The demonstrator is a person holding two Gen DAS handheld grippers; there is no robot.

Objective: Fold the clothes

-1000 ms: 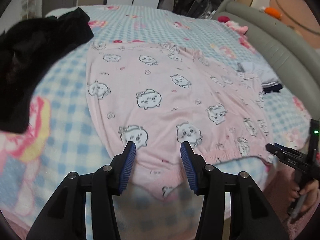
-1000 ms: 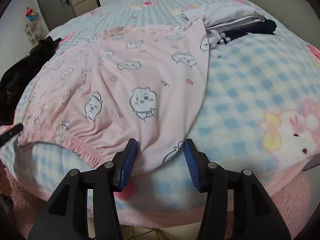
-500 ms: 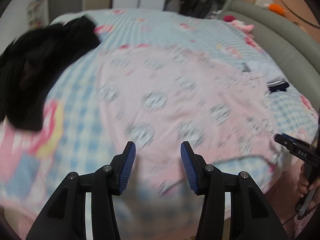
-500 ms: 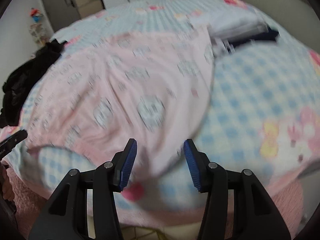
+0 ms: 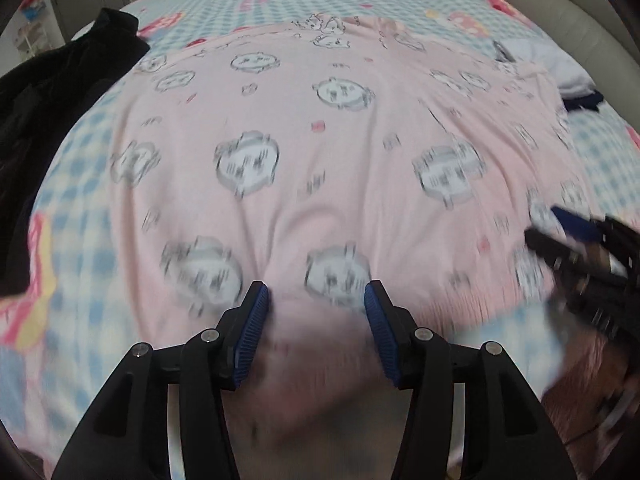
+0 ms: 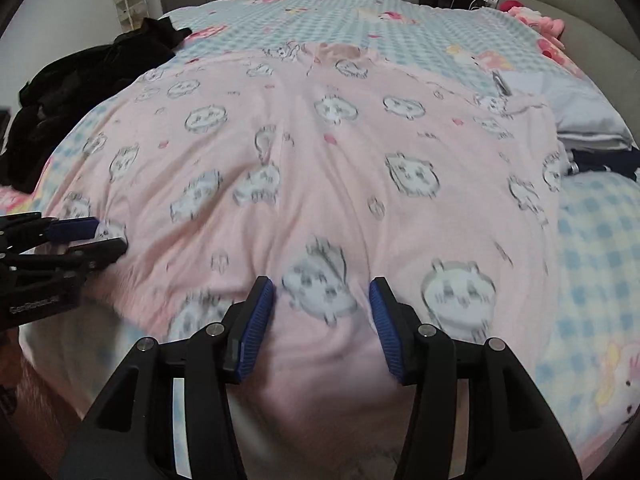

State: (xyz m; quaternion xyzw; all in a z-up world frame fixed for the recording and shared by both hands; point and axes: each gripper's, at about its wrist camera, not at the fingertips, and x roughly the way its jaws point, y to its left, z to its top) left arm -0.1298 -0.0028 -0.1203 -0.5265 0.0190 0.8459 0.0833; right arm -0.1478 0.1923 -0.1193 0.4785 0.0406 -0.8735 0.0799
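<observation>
The pink garment lies spread flat across the checked blanket on the bed, its near hem at the bed's front edge. All positions below are given relative to that garment.

Left gripper: at the near hem, toward the garment's left side. Jaws stand spread, with cloth bunched between them; blur prevents confirming whether the blue pads press on it. Judged not yet clamped.

Right gripper: at the near hem, toward the right side. Jaws likewise spread, with fabric rising between them; no firm pinch is visible.

Judgement: the two tools are set apart along the same hem so that both near corners can be lifted together and carried over toward the far edge, giving an even fold.

Edges and clearance: the black clothing lies just off the garment's left edge. Folded pale and dark items touch or nearly touch its right edge. Beyond the far edge, open blanket remains, giving room for a forward fold. The sideways margin is narrow.
</observation>
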